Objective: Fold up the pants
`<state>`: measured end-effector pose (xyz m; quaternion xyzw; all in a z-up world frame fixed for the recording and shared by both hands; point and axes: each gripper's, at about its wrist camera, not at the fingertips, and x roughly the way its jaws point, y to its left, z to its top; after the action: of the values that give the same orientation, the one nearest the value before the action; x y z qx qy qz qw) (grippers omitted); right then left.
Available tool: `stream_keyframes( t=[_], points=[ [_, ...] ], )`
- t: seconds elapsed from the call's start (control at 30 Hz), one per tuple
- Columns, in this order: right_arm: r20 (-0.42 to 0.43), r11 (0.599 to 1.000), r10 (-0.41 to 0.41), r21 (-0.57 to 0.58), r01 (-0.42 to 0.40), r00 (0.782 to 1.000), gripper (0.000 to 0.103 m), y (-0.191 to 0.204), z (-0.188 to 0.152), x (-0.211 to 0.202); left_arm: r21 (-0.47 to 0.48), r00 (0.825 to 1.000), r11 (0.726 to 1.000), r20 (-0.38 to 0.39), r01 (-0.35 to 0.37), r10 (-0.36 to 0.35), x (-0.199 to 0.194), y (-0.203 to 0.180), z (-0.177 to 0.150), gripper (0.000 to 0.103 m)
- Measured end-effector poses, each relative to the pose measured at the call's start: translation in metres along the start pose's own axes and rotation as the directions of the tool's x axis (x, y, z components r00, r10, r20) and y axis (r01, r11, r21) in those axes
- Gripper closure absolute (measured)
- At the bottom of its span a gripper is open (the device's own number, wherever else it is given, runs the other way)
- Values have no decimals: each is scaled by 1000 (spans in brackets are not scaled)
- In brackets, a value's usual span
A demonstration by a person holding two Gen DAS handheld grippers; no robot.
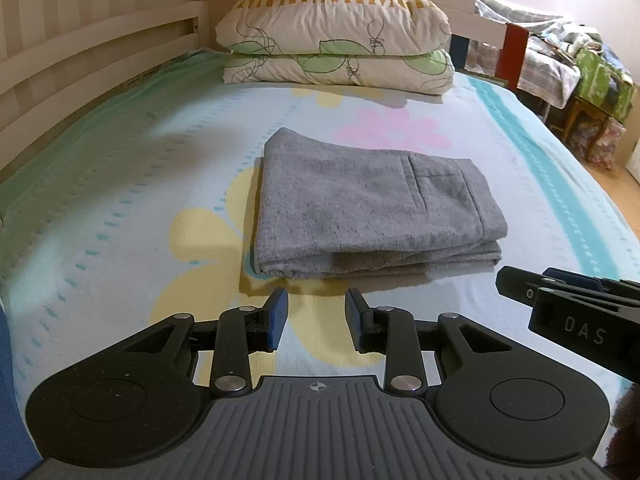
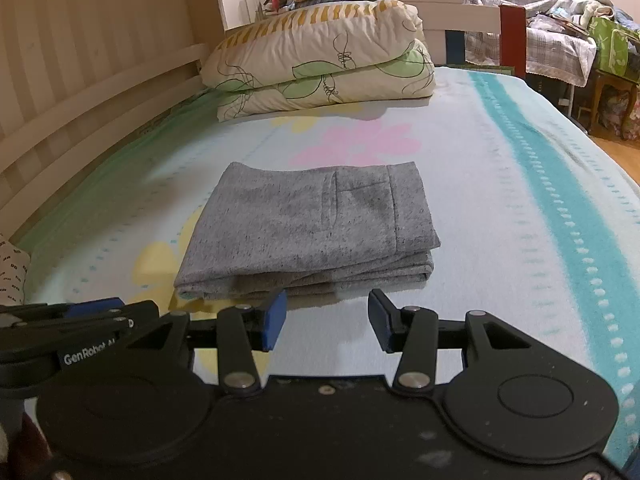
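Left wrist view: grey pants (image 1: 372, 204) lie folded into a compact stack at the centre of the frame, on the flowered bed sheet (image 1: 120, 184).

The left gripper (image 1: 316, 314) sits at lower centre with its jaws apart and nothing between them, just short of the stack's near edge; the right gripper (image 2: 326, 318) in its own view is likewise spread and empty, near the same edge, while its body juts in at the right edge of the left view. The pants look like soft, thick knit: light, limp, likely to sag and slide open if lifted by one layer. A safe hold would probably pinch all layers together at the two near corners. Folding looks essentially done. Pillows (image 1: 336, 40) are stacked at upper centre, well apart from the pants.
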<state>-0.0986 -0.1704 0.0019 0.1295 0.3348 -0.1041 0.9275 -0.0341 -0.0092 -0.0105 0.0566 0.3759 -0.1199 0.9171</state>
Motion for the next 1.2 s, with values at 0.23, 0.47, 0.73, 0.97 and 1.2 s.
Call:
stream_keyframes(
  t=[0.23,0.47,0.73,0.97,1.2],
  points=[
    [-5,1000,5,-3,-5,1000,54,-1,0,1,3,1000,1000,-9,5,-5,2,0,-1,72],
    [-12,1000,8,-7,-8,1000,54,0,0,2,-6,1000,1000,-15,5,-5,4,0,0,72],
    [-17,1000,7,-7,-7,1000,54,0,-1,4,-6,1000,1000,0,-24,24,7,0,-2,72],
    [-20,1000,7,-6,-7,1000,54,0,-1,5,3,1000,1000,-11,-11,11,10,0,-1,72],
    [-24,1000,8,-7,-8,1000,54,-1,-2,6,-27,1000,1000,-9,-11,11,12,5,-2,73]
  ],
)
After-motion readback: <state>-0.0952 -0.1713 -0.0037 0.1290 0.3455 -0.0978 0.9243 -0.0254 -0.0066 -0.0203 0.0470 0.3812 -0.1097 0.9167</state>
